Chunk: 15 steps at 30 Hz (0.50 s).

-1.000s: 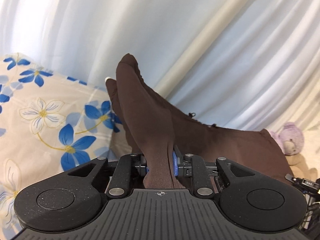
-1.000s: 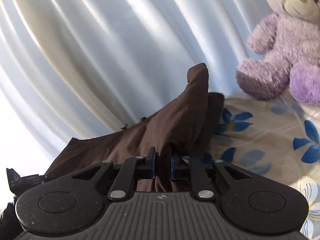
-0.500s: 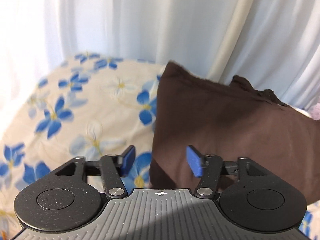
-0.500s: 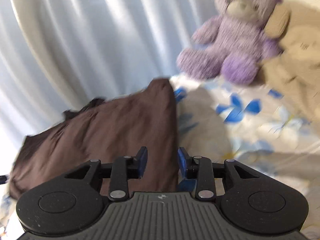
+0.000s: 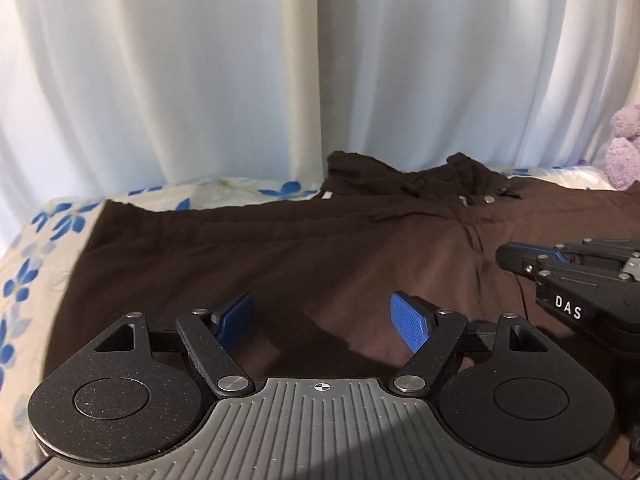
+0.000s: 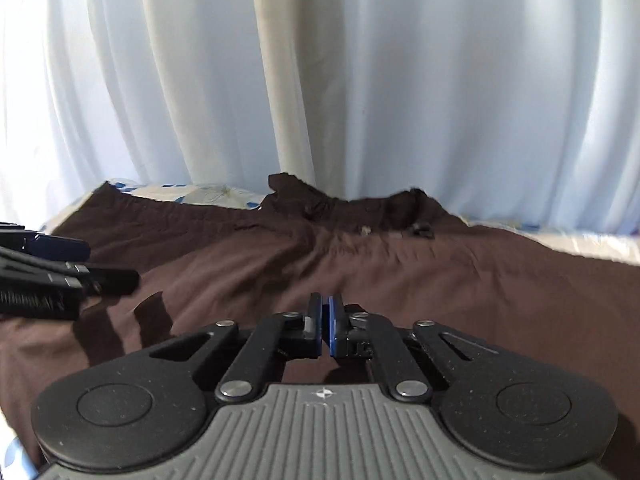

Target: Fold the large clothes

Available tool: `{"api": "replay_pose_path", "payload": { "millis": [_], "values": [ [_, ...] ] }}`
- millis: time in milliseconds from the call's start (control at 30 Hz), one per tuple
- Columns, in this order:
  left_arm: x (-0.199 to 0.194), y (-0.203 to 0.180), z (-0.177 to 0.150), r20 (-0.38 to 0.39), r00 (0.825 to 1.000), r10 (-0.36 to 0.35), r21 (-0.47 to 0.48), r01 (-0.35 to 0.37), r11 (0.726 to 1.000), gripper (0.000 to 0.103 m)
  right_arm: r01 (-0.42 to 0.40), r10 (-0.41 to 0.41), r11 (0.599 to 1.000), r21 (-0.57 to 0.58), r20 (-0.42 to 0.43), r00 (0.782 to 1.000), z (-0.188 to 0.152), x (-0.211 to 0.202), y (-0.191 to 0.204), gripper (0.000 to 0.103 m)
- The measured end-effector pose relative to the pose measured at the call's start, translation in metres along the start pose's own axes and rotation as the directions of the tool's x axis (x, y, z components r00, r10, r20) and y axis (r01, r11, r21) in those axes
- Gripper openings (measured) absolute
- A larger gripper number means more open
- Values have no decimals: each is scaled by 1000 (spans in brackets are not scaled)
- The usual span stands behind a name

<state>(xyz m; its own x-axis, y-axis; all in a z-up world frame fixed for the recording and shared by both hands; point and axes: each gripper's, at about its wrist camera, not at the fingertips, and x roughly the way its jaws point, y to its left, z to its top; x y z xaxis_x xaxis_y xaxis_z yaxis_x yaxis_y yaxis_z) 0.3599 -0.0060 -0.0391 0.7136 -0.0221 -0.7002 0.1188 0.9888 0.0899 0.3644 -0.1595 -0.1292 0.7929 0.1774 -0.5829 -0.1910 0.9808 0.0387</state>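
A large dark brown garment (image 5: 320,248) with a drawstring waistband (image 5: 416,188) lies spread flat on the floral bedsheet (image 5: 36,248). It also fills the right wrist view (image 6: 380,264). My left gripper (image 5: 324,316) is open and empty, just above the cloth near its front part. My right gripper (image 6: 325,322) is shut with nothing between the pads, low over the middle of the cloth. It shows from the side in the left wrist view (image 5: 508,256), and the left gripper shows at the left edge of the right wrist view (image 6: 84,260).
White curtains (image 5: 280,72) hang right behind the bed. A purple plush bear (image 5: 624,152) sits at the far right. The floral sheet shows bare at the left and along the back edge (image 6: 192,192).
Both grippers let go of the brown cloth and pulled back. The garment now lies flat on the bed. The left gripper stayed open; the right gripper closed empty.
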Motion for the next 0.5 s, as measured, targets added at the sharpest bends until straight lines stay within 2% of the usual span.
{"api": "replay_pose_path", "payload": {
  "millis": [100,267,500],
  "values": [
    [18,-10,1,30,999,13,-13,-13,1000,83,9,-9,999,39,6,1000,0,18,-10,0],
    [37,-12,7,54,998,29,-47,-26,999,87,12,-12,1000,-4,25,1000,-4,16,-6,0],
    [53,-9,7,70,997,41,-73,-36,997,94,-4,4,1000,12,50,999,-9,18,-9,0]
  ]
}}
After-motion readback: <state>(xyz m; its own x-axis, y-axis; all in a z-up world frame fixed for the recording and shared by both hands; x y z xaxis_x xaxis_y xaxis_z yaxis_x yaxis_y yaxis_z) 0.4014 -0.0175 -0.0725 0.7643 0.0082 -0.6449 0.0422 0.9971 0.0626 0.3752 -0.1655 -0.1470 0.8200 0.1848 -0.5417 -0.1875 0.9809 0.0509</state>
